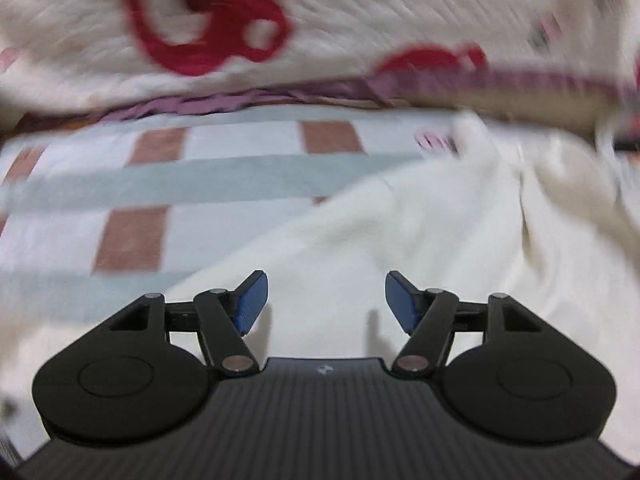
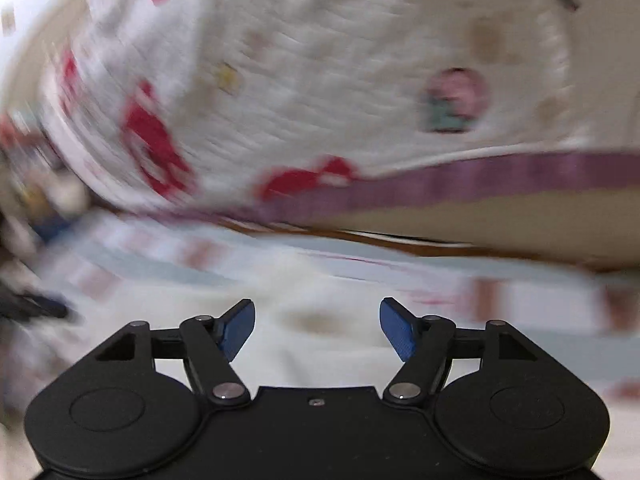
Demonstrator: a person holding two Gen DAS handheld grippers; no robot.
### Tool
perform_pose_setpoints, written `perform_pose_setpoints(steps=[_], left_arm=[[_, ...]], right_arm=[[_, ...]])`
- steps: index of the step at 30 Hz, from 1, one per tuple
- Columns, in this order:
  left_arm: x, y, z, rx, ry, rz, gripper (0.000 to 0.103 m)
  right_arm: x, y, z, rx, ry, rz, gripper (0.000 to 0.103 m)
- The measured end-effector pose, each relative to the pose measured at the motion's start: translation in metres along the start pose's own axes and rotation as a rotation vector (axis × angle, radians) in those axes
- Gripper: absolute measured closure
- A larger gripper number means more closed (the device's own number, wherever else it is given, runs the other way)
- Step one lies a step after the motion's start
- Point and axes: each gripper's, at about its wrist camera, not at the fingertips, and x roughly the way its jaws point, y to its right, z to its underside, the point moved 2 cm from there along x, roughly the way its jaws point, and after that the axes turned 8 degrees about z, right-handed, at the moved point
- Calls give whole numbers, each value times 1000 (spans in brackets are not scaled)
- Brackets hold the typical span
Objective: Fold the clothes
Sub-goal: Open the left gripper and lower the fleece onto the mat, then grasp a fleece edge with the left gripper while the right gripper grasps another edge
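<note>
Your left gripper (image 1: 326,300) is closest to you in the left wrist view. Its blue pads (image 1: 252,300) stand apart and nothing is between them, so it has let go. Right under it lies the cream cloth (image 1: 360,248), the thing you have to fold. It is spread flat on the checked bed cover (image 1: 160,184) and reaches up toward the far right, where it bunches into wrinkles.

Your right gripper (image 2: 317,330) is released too. Its pads are wide apart with only air between them, and more of the cream cloth lies below it.

Farther off, along the far edge of the bed cover, sits a big white blanket (image 1: 360,12) with red shapes and a purple trim (image 2: 500,176).

Here is what could go wrong. Both views are smeared, so your hands look to be moving fast. If you close a gripper while it is rushing, you could miss the cloth's edge or pinch the bed cover along with it. The wrinkled part on the far right could get folded in as a lump. If you reach too far, you could snag the blanket's trim instead.
</note>
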Motion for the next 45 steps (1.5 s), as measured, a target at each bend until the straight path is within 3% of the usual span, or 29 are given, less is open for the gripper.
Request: perform_pose_setpoints(steps=[2, 7, 11, 14, 18, 20, 22, 24, 25, 26, 27, 30, 33, 36, 39, 40, 45], left_arm=[[12, 8, -11, 50, -3, 31, 39], [43, 20, -43, 122, 7, 138, 39], [64, 34, -54, 207, -3, 201, 37], [77, 37, -57, 210, 8, 201, 36], [104, 43, -60, 207, -114, 89, 36], [107, 47, -59, 211, -115, 96, 33], [109, 50, -58, 207, -113, 103, 27], [112, 46, -59, 161, -109, 109, 26], [112, 46, -59, 154, -111, 101, 35], [109, 48, -60, 162, -118, 83, 50], [104, 50, -61, 175, -109, 70, 98], [80, 59, -67, 188, -24, 37, 98], [53, 59, -81, 178, 99, -59, 99], [28, 48, -95, 104, 228, -124, 99], [41, 41, -89, 79, 192, -164, 99], [47, 39, -85, 74, 173, -176, 99], [72, 30, -51, -21, 81, -145, 98]], right_arm=[[10, 25, 7, -85, -54, 64, 29], [27, 49, 26, -203, -186, -56, 29], [41, 39, 24, -352, -207, -53, 29], [59, 40, 14, -310, -213, -110, 29], [93, 43, 13, -125, -325, -177, 29], [101, 44, 16, -8, -376, -184, 29], [102, 40, 22, -3, -388, -174, 30], [97, 35, 28, -52, -366, -175, 58], [93, 34, 30, -70, -354, -167, 85], [87, 36, 29, -71, -330, -150, 88], [80, 40, 26, -58, -293, -136, 89], [56, 52, 15, -15, -180, -91, 92], [30, 72, 1, 43, -64, -12, 92], [8, 92, -8, 131, 39, 53, 93], [-6, 98, -5, 133, 111, 154, 93], [-4, 97, -1, 104, 106, 191, 93], [50, 89, 34, -55, -163, 285, 93]])
